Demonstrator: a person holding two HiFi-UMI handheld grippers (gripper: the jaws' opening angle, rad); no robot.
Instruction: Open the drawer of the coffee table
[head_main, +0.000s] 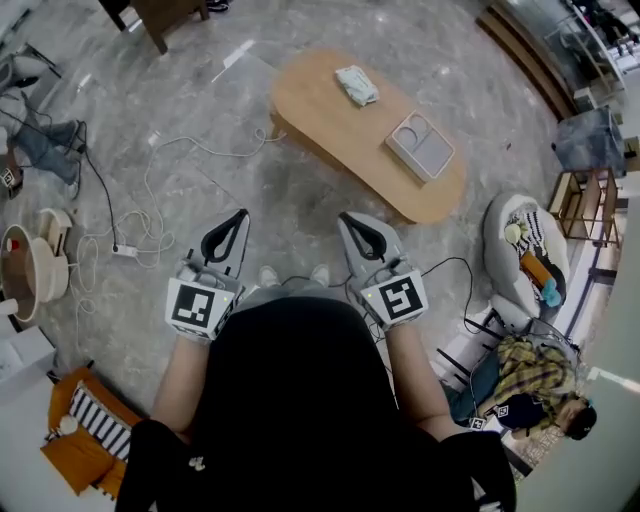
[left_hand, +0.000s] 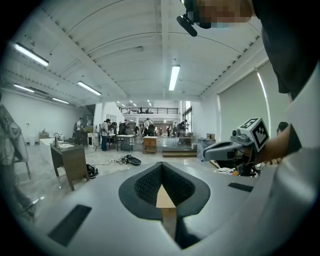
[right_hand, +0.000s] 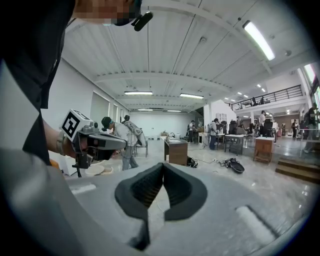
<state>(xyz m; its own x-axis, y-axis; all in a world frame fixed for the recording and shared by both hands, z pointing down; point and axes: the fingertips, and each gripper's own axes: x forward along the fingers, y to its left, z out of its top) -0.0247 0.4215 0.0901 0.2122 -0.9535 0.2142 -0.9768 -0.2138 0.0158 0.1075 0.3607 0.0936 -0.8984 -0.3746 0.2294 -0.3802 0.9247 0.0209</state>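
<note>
Holding both tools level and a little nose-down in front of me, I have the left gripper (head_main: 240, 216) and the right gripper (head_main: 346, 217) side by side at 6 o'clock in the head view. Each has its jaws pressed together on nothing, and each gripper view shows only open floor and distant desks past its tips. The oval wooden coffee table (head_main: 330, 125) sits well apart from them at 12 to 1 o'clock. A folded pale cloth (head_main: 356, 85) lies near its far end and a grey square tray (head_main: 420, 146) toward its 4 o'clock end. I cannot see the drawer from here: only the tabletop and a strip of the near edge show, so I judge the task has not started and the approach is all ahead of me. The main risk is walking up to the wrong side and hunting for a drawer front that faces elsewhere. With both jaws closed, I could also bump a pull or lip instead of catching it unless I spread one first. A white cable (head_main: 147, 190) trails over the polished stone floor from 9 o'clock toward the table's near end and could snag a foot. A hard tug might drag the whole table across that smooth floor or shake the tray and cloth, not slide the drawer.
</note>
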